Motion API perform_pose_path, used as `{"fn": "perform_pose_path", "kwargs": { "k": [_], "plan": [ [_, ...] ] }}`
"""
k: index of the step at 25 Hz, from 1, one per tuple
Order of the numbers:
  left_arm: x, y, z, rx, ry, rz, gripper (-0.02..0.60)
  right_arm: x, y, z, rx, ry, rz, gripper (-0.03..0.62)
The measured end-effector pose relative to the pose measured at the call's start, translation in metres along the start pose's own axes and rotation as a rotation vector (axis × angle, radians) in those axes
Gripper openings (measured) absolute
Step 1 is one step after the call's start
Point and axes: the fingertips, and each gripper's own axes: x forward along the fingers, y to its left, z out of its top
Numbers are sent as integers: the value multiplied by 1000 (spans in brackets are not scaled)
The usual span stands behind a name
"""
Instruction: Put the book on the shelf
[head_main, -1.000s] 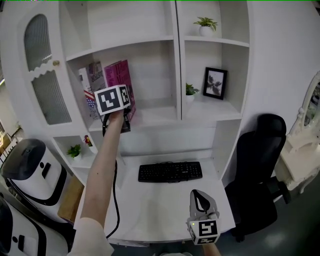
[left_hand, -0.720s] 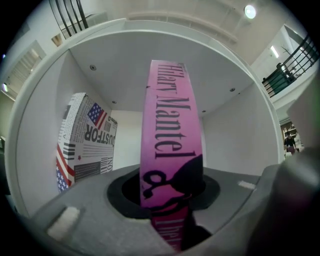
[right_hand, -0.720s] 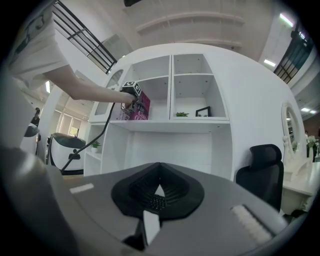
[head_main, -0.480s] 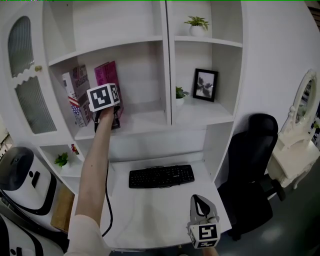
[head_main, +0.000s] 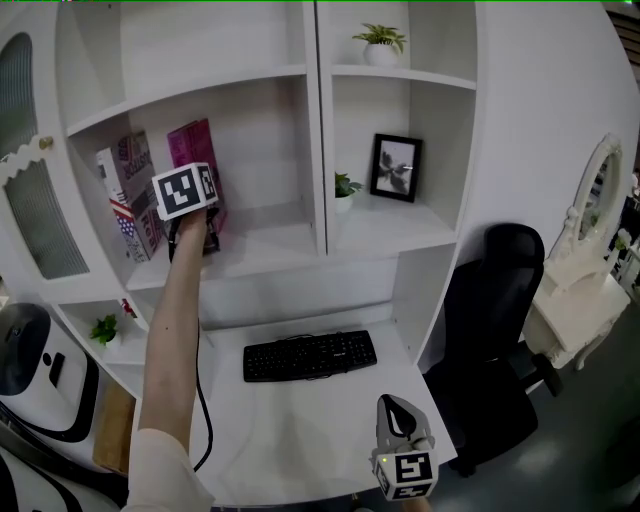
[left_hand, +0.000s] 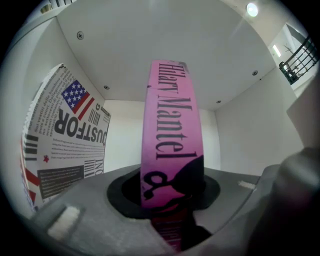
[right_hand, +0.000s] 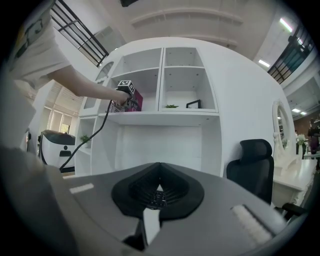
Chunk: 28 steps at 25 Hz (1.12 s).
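A pink book (head_main: 192, 150) stands upright on the upper left shelf (head_main: 270, 245), its spine (left_hand: 170, 135) facing me in the left gripper view. My left gripper (head_main: 195, 232) is shut on its lower end, the spine running down between the jaws (left_hand: 172, 220). Just to its left leans a white book with a flag cover (head_main: 125, 190) (left_hand: 65, 145). My right gripper (head_main: 392, 402) hangs low over the front of the white desk (head_main: 300, 430), shut with nothing in it (right_hand: 155, 200).
A black keyboard (head_main: 310, 355) lies on the desk. The right compartment holds a small plant (head_main: 343, 188) and a framed picture (head_main: 396, 168); another plant (head_main: 378, 42) stands above. A black chair (head_main: 500, 320) is at the right, and a white rounded machine (head_main: 30, 370) at the left.
The head view has swung right, so the shelf slides left in the picture. My left gripper keeps the pink book in the same compartment. The right gripper has barely moved.
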Motion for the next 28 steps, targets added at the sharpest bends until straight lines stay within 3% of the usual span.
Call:
{"fn": "perform_pose_path", "kwargs": {
  "k": [11,14,16,21,25,28],
  "plan": [
    [-2,4,1,-8,-12,6,154,-7,-9,-2,13,9,-28,3],
    [-13,10,8,-11,-37,15,224,-11,-12,-1,18,7,-32,3],
    [-24,8,17,-38,-78,-7,268,-11,-12,-1,13,4,-27,3],
    [-78,-1,50,-36,-210,-58,289,-5,7,6,3,-20,34,3],
    [-168,-17,68,-60,-382,-173,291,-3,32,5,-8,-18,105,3],
    [-245,-34,54,-38,-499,-247,270,2,52,3,-11,-10,160,3]
  ]
}}
